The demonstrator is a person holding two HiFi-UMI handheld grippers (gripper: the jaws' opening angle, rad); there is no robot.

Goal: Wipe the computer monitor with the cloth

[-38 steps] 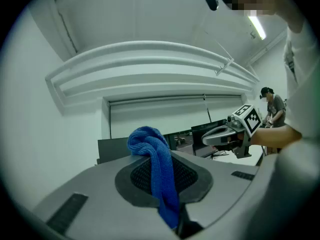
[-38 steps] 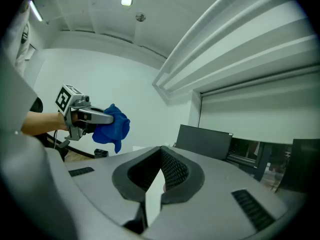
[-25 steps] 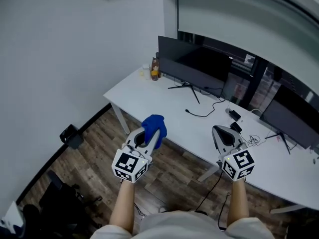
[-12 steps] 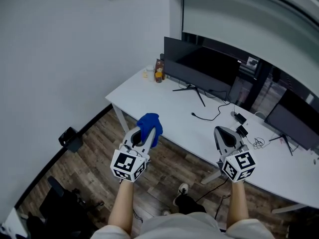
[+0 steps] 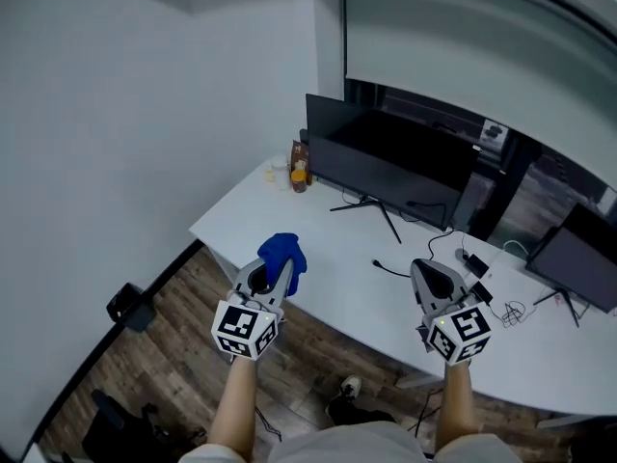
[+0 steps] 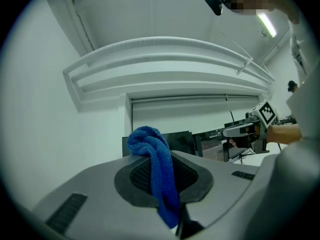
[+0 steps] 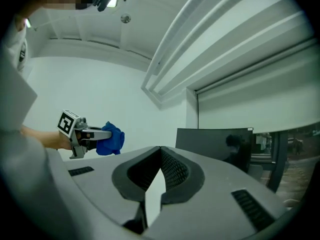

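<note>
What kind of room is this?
Probably an office or computer room: a long white desk holds a big black monitor, a second monitor further along, and loose cables.

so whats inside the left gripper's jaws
The left gripper is shut on a blue cloth, which bunches out past the jaws. The part pinched between them is covered.

White tabletop (image 5: 337,244) fills the room's corner: at its back-L end a brown bottle (image 5: 298,165) stands just beside a small pale jar (image 5: 280,172), & further R lie a loose black cable (image 5: 397,272), a black adapter (image 5: 475,264) & a tangle of thin wires (image 5: 514,310). A 2nd dark screen (image 5: 578,258) stands at far R. Below is wood-plank floor (image 5: 174,355) w/ a black boxy item (image 5: 130,305) near the white wall (image 5: 135,114); a pale roller blind (image 5: 463,37) hangs up top.
</note>
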